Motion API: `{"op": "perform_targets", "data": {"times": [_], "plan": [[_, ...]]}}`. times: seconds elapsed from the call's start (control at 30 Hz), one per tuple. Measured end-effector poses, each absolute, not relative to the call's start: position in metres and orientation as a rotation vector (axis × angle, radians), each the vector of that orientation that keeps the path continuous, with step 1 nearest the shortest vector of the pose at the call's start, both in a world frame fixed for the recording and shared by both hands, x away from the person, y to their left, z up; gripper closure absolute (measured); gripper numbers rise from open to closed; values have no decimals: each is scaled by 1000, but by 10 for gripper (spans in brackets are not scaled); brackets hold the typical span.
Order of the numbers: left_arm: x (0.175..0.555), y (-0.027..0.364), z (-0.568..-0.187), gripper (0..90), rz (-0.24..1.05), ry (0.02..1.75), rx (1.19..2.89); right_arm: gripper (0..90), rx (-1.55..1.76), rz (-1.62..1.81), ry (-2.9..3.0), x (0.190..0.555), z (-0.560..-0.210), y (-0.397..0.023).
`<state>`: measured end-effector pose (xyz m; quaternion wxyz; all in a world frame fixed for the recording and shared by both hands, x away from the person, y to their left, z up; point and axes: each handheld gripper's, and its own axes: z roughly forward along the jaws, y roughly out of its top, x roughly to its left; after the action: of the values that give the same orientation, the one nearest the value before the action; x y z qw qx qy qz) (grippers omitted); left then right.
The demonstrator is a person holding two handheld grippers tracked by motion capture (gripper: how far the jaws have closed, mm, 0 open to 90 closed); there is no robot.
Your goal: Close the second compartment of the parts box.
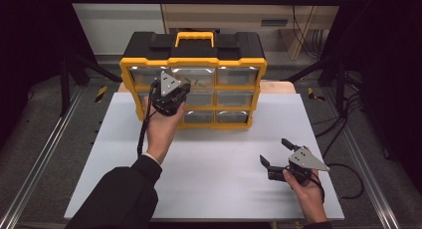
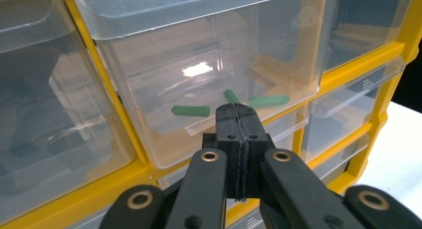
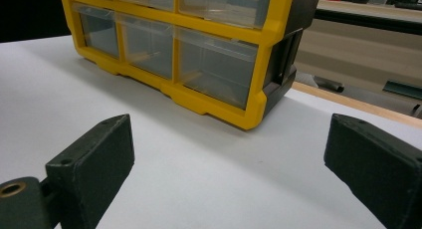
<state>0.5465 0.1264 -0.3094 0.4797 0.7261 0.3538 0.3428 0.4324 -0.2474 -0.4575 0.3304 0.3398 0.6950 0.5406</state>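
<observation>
Resting low at the near right of the white bench (image 1: 209,169), the right tool (image 1: 278,152) stands with its jaws spread wide and nothing between them. Farther in, the left tool (image 2: 238,109) is pressed fully together, gripping nothing, its tip against the front of a clear drawer (image 2: 209,55) in the yellow organizer (image 1: 193,62). Three green pieces (image 2: 190,110) lie inside that drawer.

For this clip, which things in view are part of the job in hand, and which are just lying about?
In the job:
- left hand-held gripper, shut, at a drawer front
- clear drawer holding green pieces
- yellow drawer cabinet

Just about:
- right hand-held gripper, open, low over the white table, away from the cabinet
- other clear drawers
</observation>
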Motion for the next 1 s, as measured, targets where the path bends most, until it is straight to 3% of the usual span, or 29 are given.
{"op": "perform_targets", "data": {"times": [1.0], "plan": [[554, 122, -309, 895, 842, 876, 1766, 57, 891, 1409, 1816, 433, -458, -248]]}}
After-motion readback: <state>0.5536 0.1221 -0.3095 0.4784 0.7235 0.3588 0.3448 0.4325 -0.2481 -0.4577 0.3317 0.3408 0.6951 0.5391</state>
